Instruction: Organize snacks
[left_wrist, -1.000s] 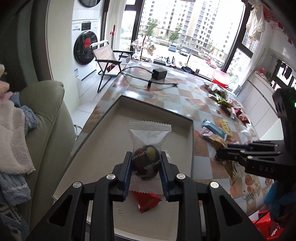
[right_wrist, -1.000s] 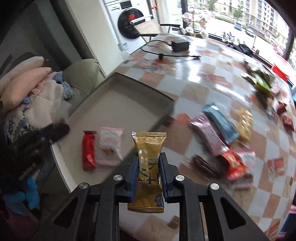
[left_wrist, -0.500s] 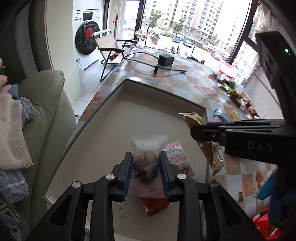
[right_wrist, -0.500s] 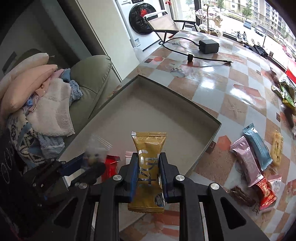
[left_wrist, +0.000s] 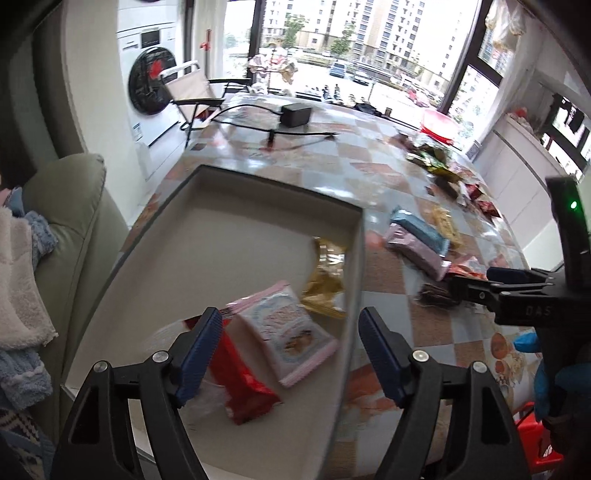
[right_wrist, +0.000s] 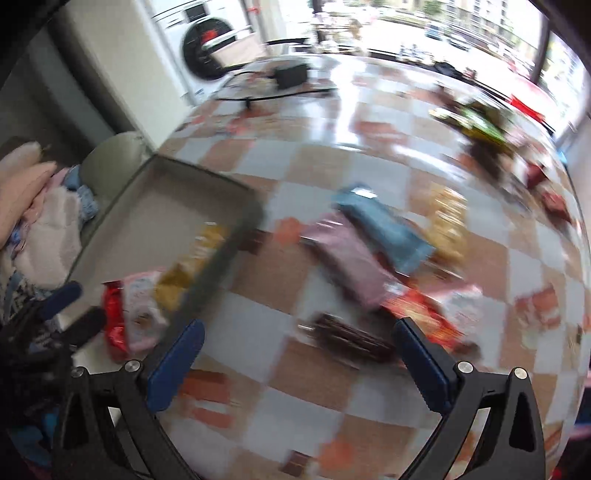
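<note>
Checkered bench (left_wrist: 373, 158) runs ahead of both hand-held grippers, w/ a shallow grey tray (left_wrist: 229, 236) at its near left edge. Sofa arm (left_wrist: 74, 236) w/ folded towels sits left of the tray, beyond the left hand-held gripper's left finger.

Left hand-held gripper (left_wrist: 288, 343) hangs over the tray's near end, jaws spread, having just been opening, nothing pinched between them. Right below its tips: pink-white snack pack (left_wrist: 288, 332) flat on the tray floor; red pack (left_wrist: 243, 380) touching it, nearer the left finger; a clear wrapper (left_wrist: 166, 339), blurred, by that finger. Gold pack (left_wrist: 325, 284) lies just ahead, against the tray's right wall, one end tilted up.

Right hand-held gripper (right_wrist: 295, 350) is over bare bench just right of the tray (right_wrist: 162, 206), jaws spread wide, having just been opening, empty. View is motion-blurred. Between & just ahead of its fingers: dark brown bar (right_wrist: 351, 336). Further ahead: pink bar (right_wrist: 347, 258) & blue bar (right_wrist: 384, 225) side by side, touching; yellow pack (right_wrist: 447, 221) beside the blue one on the right. Red-orange pack (right_wrist: 421, 314) near the right finger. Far ahead, well apart: heap of mixed snacks (right_wrist: 480, 125), black power adapter (right_wrist: 291, 75) w/ cord. Blue-gloved hand (left_wrist: 554, 376) holds the right one, seen at the left view's right edge
</note>
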